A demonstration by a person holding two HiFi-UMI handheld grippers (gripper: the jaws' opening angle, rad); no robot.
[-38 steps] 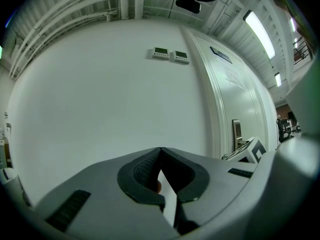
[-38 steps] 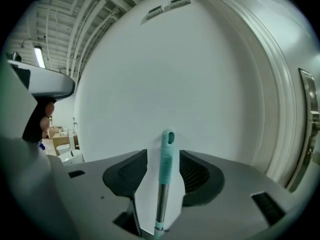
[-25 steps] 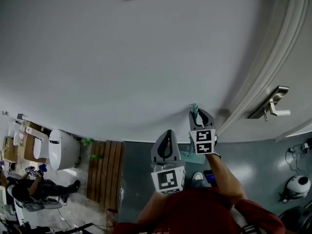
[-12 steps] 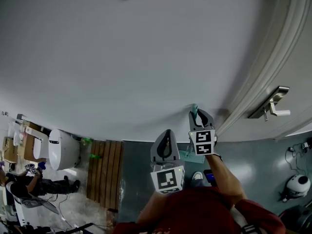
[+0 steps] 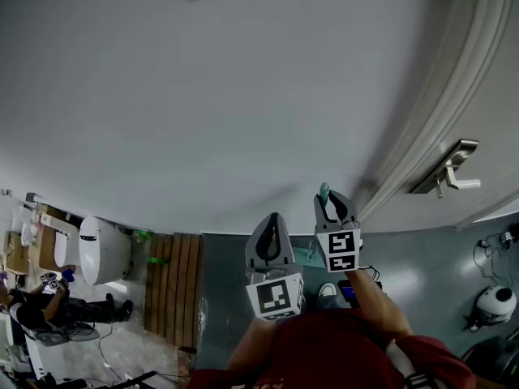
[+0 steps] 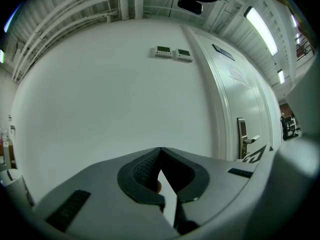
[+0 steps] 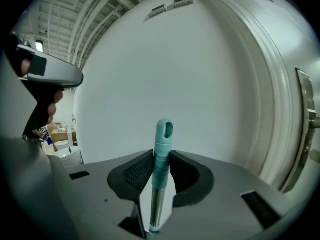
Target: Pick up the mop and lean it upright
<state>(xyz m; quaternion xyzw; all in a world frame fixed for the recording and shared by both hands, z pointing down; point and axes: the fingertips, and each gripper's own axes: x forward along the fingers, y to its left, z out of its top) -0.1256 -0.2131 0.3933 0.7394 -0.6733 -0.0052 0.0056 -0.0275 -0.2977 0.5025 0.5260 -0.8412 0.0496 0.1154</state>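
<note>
A: White wall (image 5: 203,96) fills most of the head view, with a white door (image 5: 495,96) and its lever handle (image 5: 444,171) at 3 o'clock. Any containers?

B: Only a cardboard box (image 5: 12,250) far off at 8 o'clock, near a white toilet (image 5: 101,248). Its contents are too small to tell.

A: And the mop (image 7: 161,149)?

B: It stands upright at about 5 o'clock, its tip showing against the wall near the door frame. The right tool (image 7: 161,156) has its pads pressed on the teal grip just below the hanging hole. The metal shaft runs down between the jaws.

A: The left tool (image 6: 160,151)?

B: Its jaw tips meet with nothing clamped. It sits just beside the right one, at its 8 o'clock, apart from the mop.

A: What differs from a second ago?

B: Both tools sit slightly lower in the head view. The left has shifted a little toward 9 o'clock, and the right jaws have narrowed onto the grip.
</note>
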